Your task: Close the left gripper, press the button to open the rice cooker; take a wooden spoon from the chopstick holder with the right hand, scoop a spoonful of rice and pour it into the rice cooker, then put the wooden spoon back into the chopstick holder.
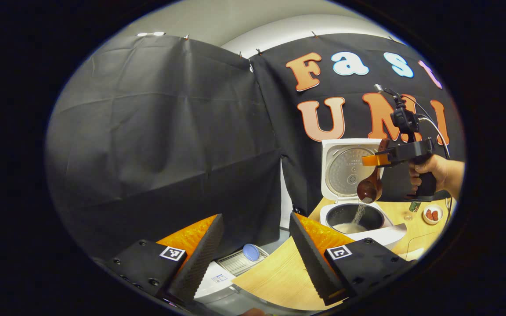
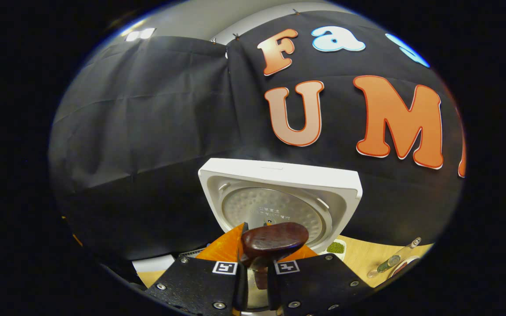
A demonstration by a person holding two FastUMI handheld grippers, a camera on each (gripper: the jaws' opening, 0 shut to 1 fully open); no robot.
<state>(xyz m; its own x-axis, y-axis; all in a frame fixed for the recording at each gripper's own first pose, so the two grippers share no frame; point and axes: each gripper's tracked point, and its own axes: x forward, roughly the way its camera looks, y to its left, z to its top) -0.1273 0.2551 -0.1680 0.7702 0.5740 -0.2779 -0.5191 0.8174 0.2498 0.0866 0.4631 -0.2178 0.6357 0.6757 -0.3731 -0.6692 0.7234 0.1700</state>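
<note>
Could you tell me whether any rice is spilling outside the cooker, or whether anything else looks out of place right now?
Nothing stands out. In the left gripper view the right gripper tips the wooden spoon over the open rice cooker, and the rice stream falls inside the pot. No grains show on the table.

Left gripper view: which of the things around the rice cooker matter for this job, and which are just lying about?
Job:
- rice cooker, lid up
- wooden spoon, tipped over the pot, rice pouring off it
- right claw, shut on the spoon
- left claw, open, idle

Lying about:
- small bowl of red bits
- blue disc on a white rack
- green can
</note>
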